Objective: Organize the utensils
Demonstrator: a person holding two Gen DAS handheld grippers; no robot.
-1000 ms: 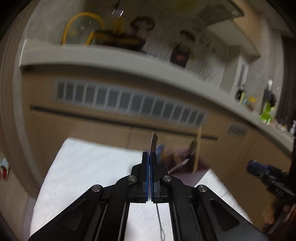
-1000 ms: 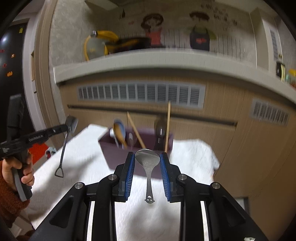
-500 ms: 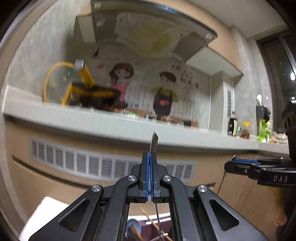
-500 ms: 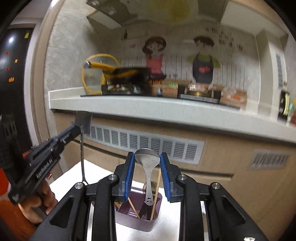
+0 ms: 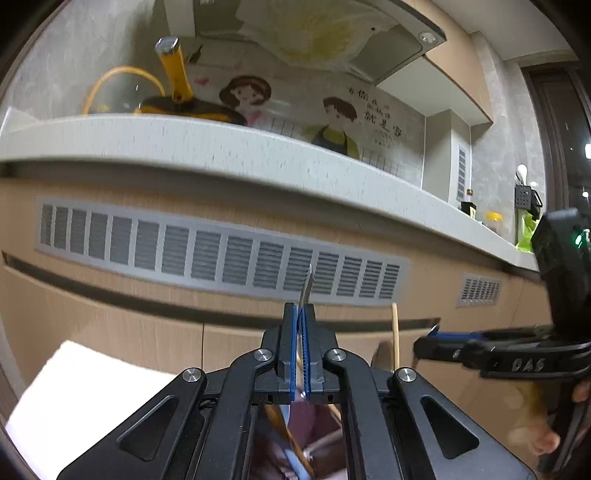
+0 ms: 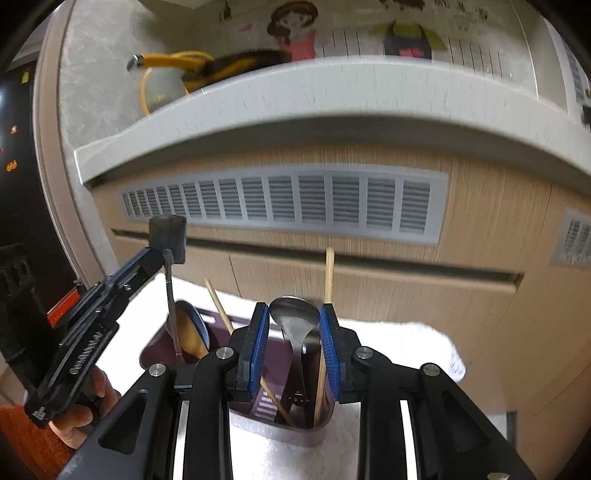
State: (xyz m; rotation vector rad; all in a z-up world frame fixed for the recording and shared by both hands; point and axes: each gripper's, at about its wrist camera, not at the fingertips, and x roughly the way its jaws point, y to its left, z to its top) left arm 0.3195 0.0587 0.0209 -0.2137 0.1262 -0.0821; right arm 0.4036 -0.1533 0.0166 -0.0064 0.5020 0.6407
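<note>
steel spoon (image 6: 294,320) clamped in right gripper (image 6: 294,349) above purple caddy (image 6: 266,406).

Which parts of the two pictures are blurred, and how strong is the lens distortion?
Left wrist view: the purple holder below the left tongs is out of focus; the counter edge bows strongly. Right wrist view: motion blur smears the wall drawing and the yellow pan; the steel spoon stays sharp.

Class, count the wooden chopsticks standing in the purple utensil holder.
2 chopsticks: one leans left, beside the wooden spoon; one stands upright behind the right gripper. The grippers hide part of the purple holder, so more may exist.
</note>
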